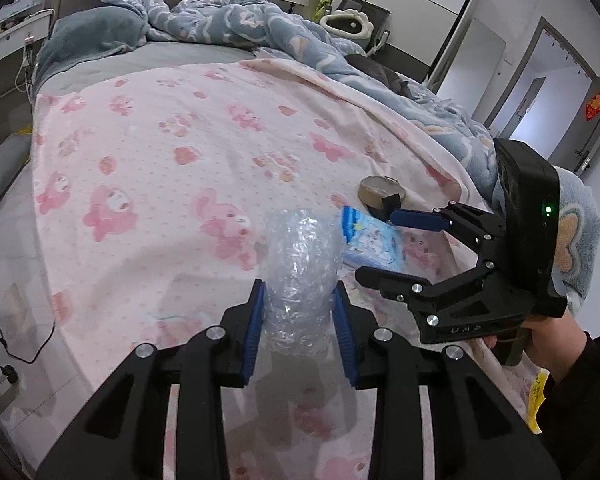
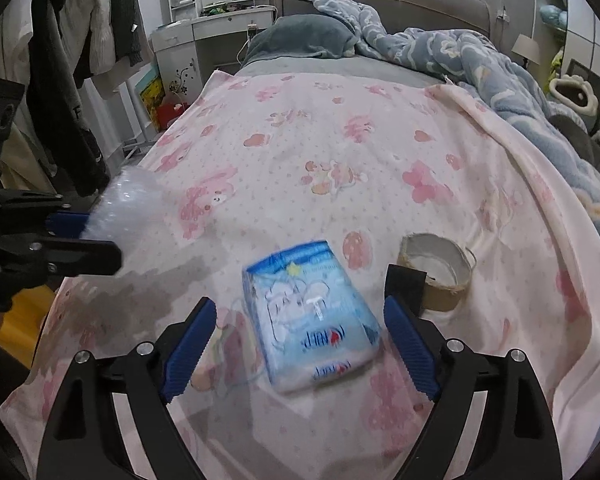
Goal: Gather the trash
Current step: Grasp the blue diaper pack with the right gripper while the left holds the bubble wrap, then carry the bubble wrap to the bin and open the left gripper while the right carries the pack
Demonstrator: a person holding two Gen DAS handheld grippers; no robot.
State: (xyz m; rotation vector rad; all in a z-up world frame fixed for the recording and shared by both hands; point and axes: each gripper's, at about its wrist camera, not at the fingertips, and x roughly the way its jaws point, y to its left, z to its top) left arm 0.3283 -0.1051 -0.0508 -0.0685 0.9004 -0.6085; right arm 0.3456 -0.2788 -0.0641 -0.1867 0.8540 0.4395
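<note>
One tissue pack [image 2: 310,316] between right gripper [image 2: 300,344] fingers.

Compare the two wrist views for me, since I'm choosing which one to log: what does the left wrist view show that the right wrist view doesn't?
Only the left wrist view shows the black cable on the floor and the doorway.

Only the right wrist view shows the hanging clothes, the white desk and the tissue pack's printed face.

Both show the left tool shut on the bubble wrap, the right tool open over the tissue pack, the tape roll and the pink blanket.
</note>
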